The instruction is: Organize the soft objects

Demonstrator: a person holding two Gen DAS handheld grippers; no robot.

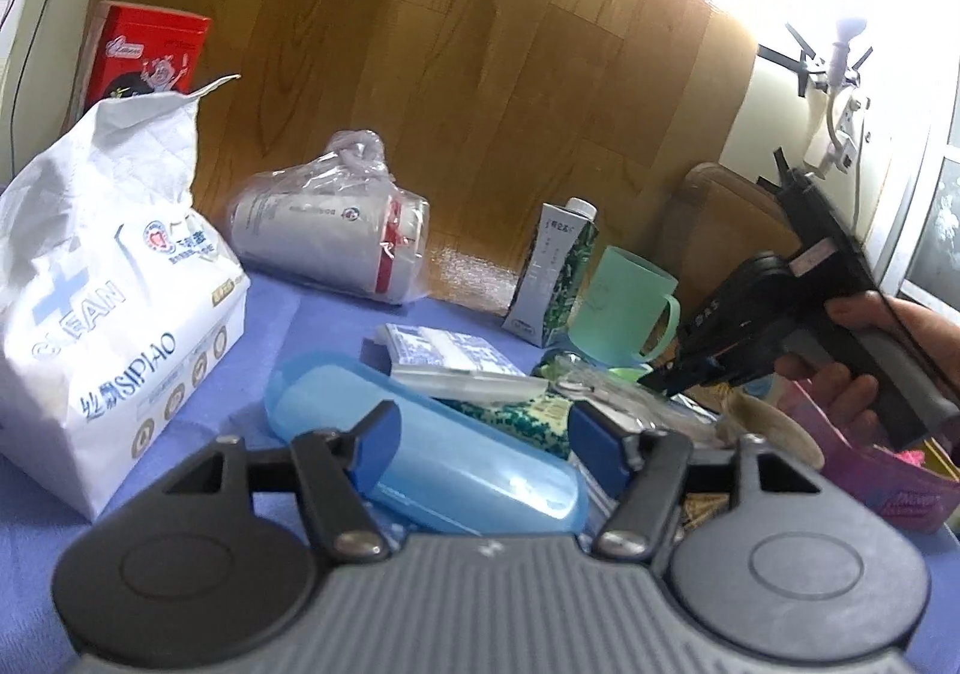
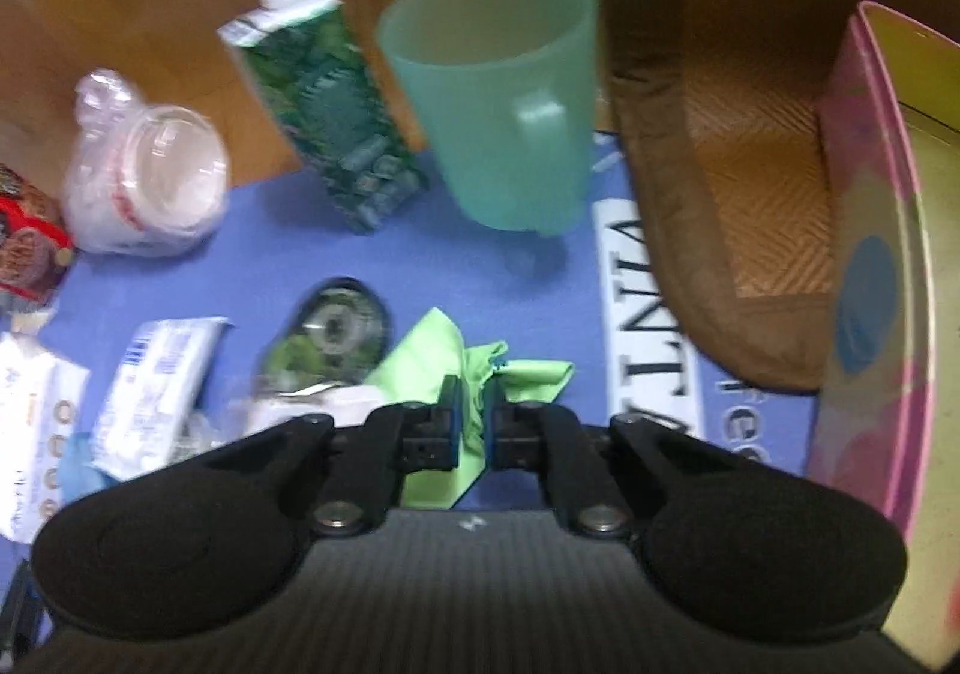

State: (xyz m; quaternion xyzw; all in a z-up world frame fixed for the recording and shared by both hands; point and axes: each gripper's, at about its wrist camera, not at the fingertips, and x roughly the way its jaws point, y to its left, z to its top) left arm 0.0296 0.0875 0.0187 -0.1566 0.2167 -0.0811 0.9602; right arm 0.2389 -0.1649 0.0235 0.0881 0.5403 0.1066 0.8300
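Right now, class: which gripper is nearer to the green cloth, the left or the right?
Right. The right gripper is shut on the green cloth, pinching it between its fingers. The left gripper is open over the blue plastic case, apart from the cloth.

Left gripper [image 1: 480, 422] held level, fingers spread wide apart; right gripper [image 2: 471, 422] pinched nearly closed, green cloth [image 2: 432, 362] clamped between its fingertips.

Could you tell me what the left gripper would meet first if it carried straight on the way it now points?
Probably the blue plastic case, which lies directly between the open jaws of the left gripper; depth is hard to judge through the fisheye.
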